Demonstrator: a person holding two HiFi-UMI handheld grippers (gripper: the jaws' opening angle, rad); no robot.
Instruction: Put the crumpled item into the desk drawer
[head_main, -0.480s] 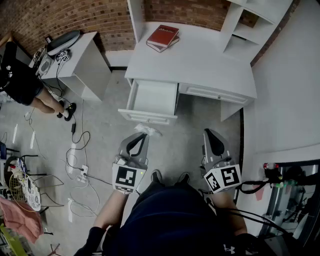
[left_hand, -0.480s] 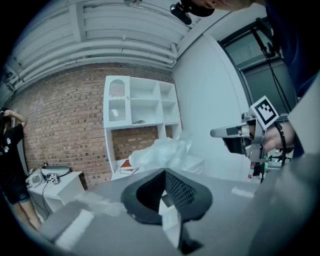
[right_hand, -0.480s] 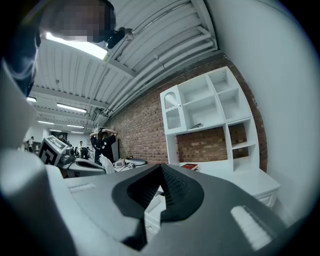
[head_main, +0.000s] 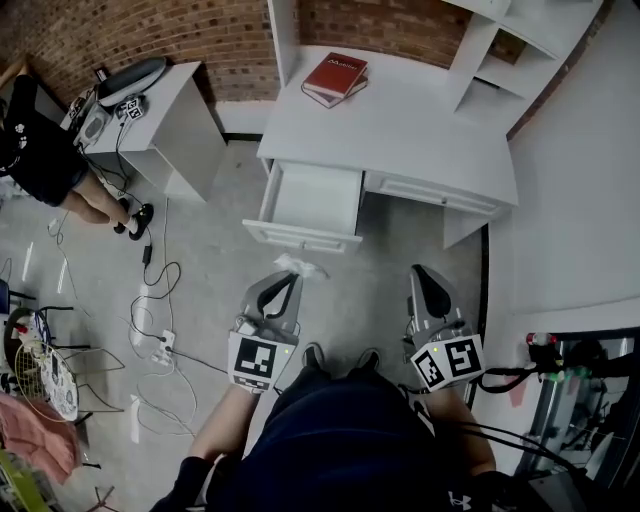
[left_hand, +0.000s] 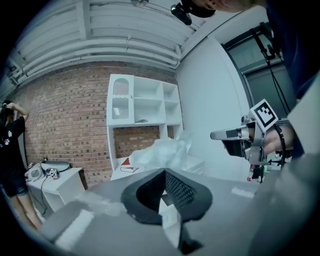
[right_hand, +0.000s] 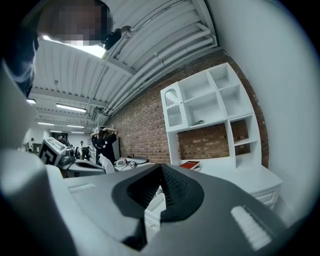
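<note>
The crumpled white item sticks out of my left gripper, which is shut on it just in front of the open desk drawer. In the left gripper view the crumpled item bulges above the left gripper's closed tips. The drawer shows a bare white inside and hangs out of the white desk. My right gripper is held level with the left one, further right. Its jaws are shut with nothing in them, as the right gripper view shows.
A red book lies on the desk near its back. White shelves rise at the desk's right. A white side cabinet with devices stands left, a person beside it. Cables trail over the floor at left.
The view has shifted slightly. Both grippers keep nearly the same stance before the drawer, the left one still holding the crumpled item.
</note>
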